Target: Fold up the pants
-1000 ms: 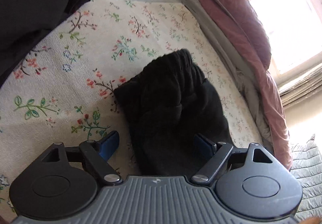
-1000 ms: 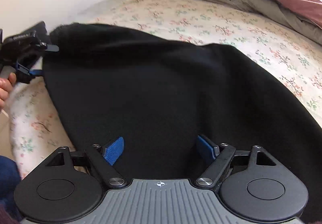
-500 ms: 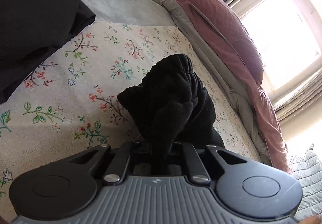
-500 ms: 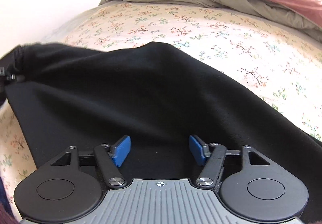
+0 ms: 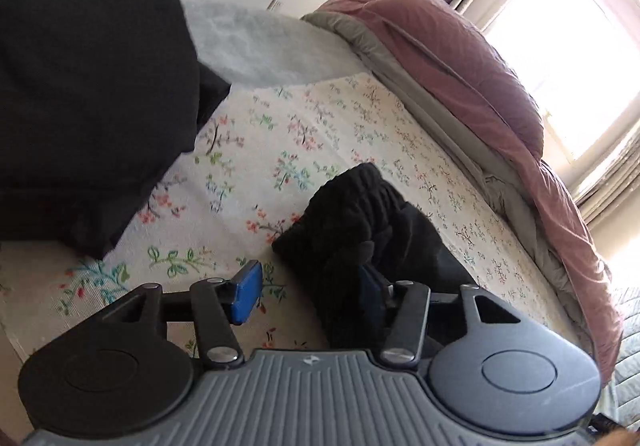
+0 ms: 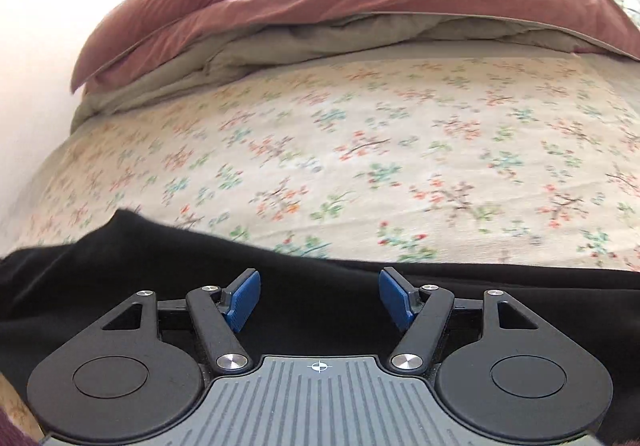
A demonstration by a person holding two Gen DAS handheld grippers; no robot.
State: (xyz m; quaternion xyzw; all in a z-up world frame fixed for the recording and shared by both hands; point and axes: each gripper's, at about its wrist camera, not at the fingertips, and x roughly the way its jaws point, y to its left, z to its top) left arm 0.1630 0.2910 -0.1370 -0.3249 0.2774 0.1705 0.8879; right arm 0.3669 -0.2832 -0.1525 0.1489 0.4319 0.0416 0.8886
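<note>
On the bed: a flowered sheet (image 6: 400,149) covers the surface and serves as the folding area; the window-side edge is taken up by bedding.
Duvet: a pink-and-grey duvet (image 5: 460,57) is bunched along that far edge, probably pushed back to leave the sheet free for the work.
Pants: black pants (image 6: 120,266) lie across the near edge of the bed in the right view; in the left view a bunched end with a gathered band (image 5: 360,213) rests on the sheet. A large dark mass fills the upper left of the left view; whether it belongs to the pants cannot be told.
Right gripper (image 6: 320,298): jaws spread wide, empty, poised over the black fabric near its upper edge, likely to take a fresh hold there.
Left gripper (image 5: 308,298): one blue pad (image 5: 246,298) stands clear over the sheet; the other is hidden behind the bunched cloth. Jaws are apart, the cloth lying against the hidden side only and not pinched.
Step (judgement): both ends appear released for regrasping ahead of a fold.
</note>
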